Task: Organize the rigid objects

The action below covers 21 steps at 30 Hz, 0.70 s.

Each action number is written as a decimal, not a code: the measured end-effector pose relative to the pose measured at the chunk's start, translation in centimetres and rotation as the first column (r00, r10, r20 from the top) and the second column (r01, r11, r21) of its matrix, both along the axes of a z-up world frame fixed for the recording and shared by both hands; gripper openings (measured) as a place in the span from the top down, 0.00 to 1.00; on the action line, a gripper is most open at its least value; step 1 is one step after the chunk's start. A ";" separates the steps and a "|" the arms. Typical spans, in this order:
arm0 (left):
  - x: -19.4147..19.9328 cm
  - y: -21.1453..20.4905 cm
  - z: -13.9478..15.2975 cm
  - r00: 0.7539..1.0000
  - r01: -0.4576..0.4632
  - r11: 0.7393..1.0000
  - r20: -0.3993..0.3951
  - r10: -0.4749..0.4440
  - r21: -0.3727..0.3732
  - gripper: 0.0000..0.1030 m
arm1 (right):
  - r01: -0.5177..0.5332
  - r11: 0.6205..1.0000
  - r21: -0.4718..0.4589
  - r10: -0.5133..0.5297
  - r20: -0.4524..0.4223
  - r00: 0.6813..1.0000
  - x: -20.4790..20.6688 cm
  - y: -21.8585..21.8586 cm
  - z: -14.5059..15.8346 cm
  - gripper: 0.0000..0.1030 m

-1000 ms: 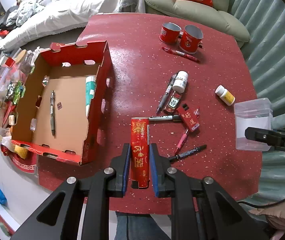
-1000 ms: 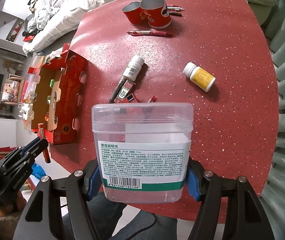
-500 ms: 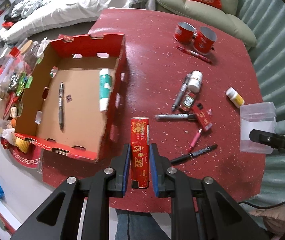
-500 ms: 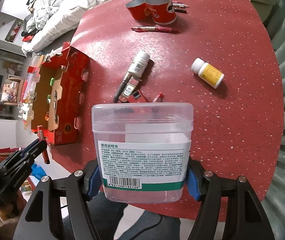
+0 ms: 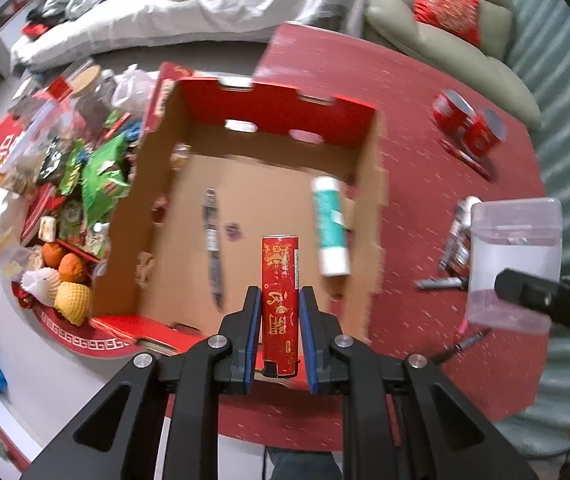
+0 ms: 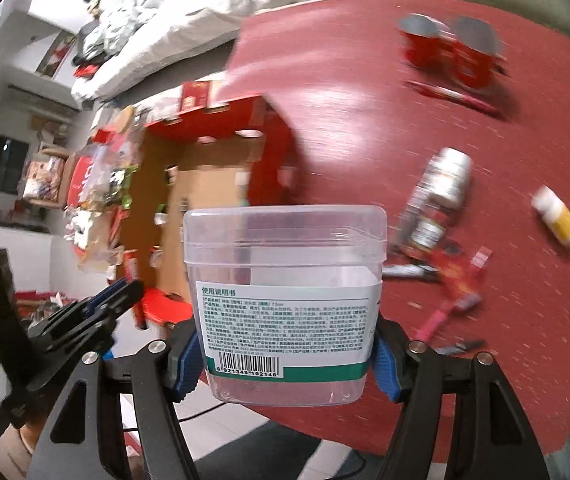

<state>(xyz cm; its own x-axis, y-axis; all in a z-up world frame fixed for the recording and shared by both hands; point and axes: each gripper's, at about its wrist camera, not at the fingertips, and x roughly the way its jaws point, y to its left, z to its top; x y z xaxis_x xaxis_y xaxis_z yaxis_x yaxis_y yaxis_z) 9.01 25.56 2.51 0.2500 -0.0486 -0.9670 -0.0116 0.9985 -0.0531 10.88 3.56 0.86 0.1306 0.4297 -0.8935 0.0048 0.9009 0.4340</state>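
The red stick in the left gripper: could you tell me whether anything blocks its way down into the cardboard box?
Nothing visible does. The left gripper holds the red stick above the open cardboard box. On the box floor, a pen lies to one side and a teal tube to the other, with bare cardboard between them.

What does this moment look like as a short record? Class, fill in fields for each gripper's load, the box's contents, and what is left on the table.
left gripper: shut on a red stick-shaped pack, held above the cardboard box
right gripper: shut on a clear plastic container with a printed label
in the box: a pen and a teal-and-white tube, lying apart
on the red table: two red cups, a yellow-labelled bottle, a white-capped bottle, pens and small packs
image quality: motion-blurred
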 end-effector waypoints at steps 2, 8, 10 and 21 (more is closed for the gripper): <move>0.6 1.5 -0.3 1.000 -0.022 1.000 0.004 0.022 0.001 0.80 | -0.038 0.999 -0.002 0.038 0.009 0.999 0.9 2.8 0.2 0.33; 1.6 5.4 -1.7 0.994 -0.111 0.994 -0.011 0.111 0.002 0.80 | -0.154 0.987 -0.036 0.155 0.028 0.987 3.4 9.8 0.2 0.33; 2.0 6.3 -2.2 0.991 -0.134 0.991 -0.018 0.134 0.006 0.80 | -0.184 0.982 -0.048 0.185 0.026 0.982 4.1 11.4 0.0 0.33; 5.1 8.2 -5.0 0.982 -0.183 0.983 -0.057 0.182 -0.012 0.80 | -0.254 0.956 -0.144 0.260 0.027 0.965 7.2 14.9 -1.1 0.33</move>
